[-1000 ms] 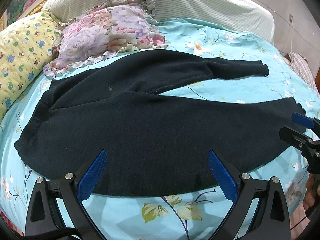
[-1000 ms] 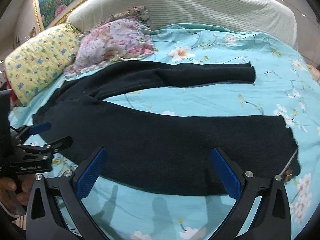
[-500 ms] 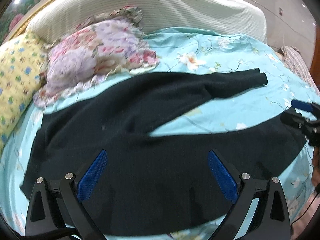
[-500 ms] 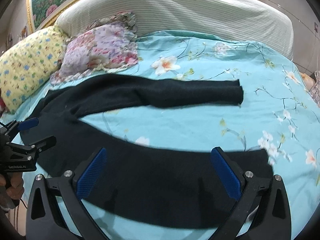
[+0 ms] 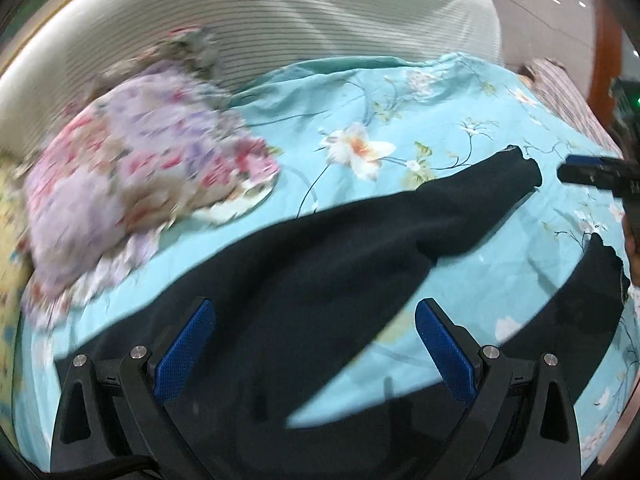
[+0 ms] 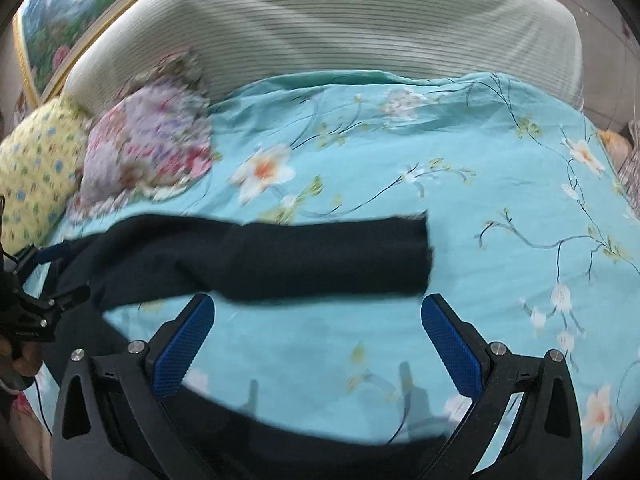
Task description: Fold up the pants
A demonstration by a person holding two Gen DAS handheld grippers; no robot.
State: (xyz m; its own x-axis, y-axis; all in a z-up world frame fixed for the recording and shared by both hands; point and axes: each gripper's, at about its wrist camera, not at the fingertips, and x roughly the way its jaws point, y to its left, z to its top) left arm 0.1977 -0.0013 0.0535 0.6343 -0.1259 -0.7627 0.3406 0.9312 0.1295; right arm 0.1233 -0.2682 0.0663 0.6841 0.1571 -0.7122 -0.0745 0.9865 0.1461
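Note:
Black pants lie spread on the bed, legs apart in a V. The far leg runs rightward to its cuff; the near leg passes under my right gripper. My left gripper is open and empty above the crotch area. My right gripper is open and empty over the bare sheet between the legs. The right gripper also shows in the left wrist view, near the far cuff. The left gripper shows at the left edge of the right wrist view.
A turquoise floral sheet covers the bed. A floral pillow and a yellow pillow lie at the back left. A striped headboard stands behind. A plaid cloth lies past the right edge.
Both grippers have moved forward over the pants toward the far leg. The near leg has slid down under the fingers. Both stay open and empty.

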